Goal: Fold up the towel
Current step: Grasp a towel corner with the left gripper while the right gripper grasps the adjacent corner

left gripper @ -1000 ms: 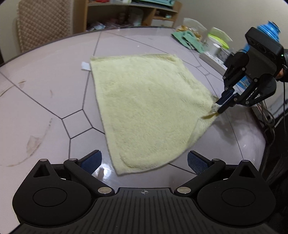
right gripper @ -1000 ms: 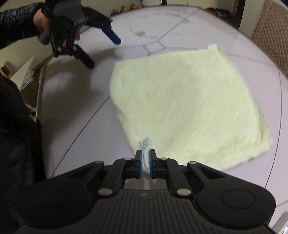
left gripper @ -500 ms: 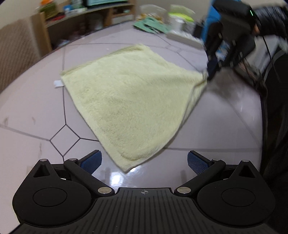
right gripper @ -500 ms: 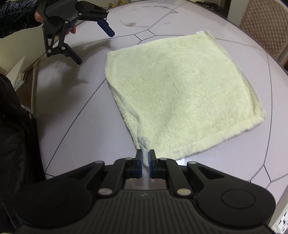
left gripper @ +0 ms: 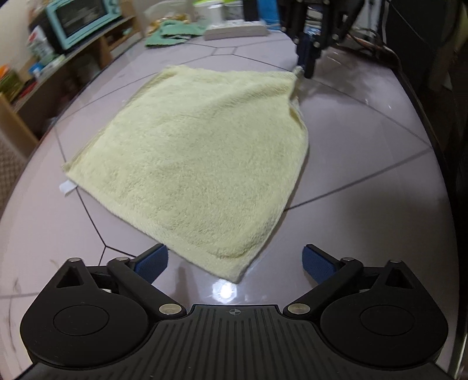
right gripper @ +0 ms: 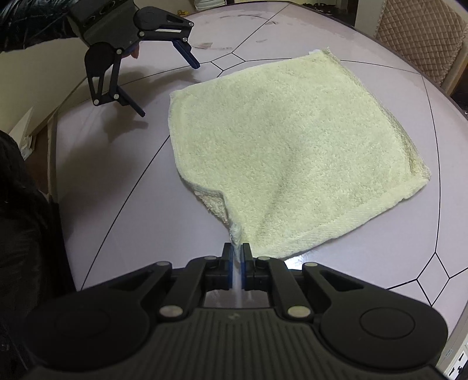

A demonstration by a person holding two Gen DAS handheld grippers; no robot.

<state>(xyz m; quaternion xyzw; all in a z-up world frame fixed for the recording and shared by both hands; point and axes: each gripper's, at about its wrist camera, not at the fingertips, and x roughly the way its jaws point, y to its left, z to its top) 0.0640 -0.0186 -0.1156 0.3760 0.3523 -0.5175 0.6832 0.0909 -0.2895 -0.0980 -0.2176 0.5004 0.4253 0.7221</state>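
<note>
A pale yellow towel [left gripper: 204, 152] [right gripper: 289, 146] lies spread flat on the tiled table. My right gripper [right gripper: 237, 251] is shut on one corner of it and lifts that corner a little, so the cloth puckers there. In the left wrist view the same gripper [left gripper: 305, 62] shows at the towel's far corner. My left gripper [left gripper: 234, 263] is open, its blue pads either side of the towel's near corner, which lies flat between them without touching. The right wrist view shows it [right gripper: 169, 84] hovering open off the towel's far left corner.
A shelf with a teal toaster oven [left gripper: 79, 23] stands at the back left. Green cloths [left gripper: 172, 30], a power strip [left gripper: 234, 29] and containers crowd the far table edge. A quilted chair back [right gripper: 421, 35] stands beyond the table. A dark sleeve [right gripper: 20, 219] is at the left.
My left gripper has swung around to face the towel's near corner and come closer to it. The right gripper has kept hold of its corner and raised it slightly.
</note>
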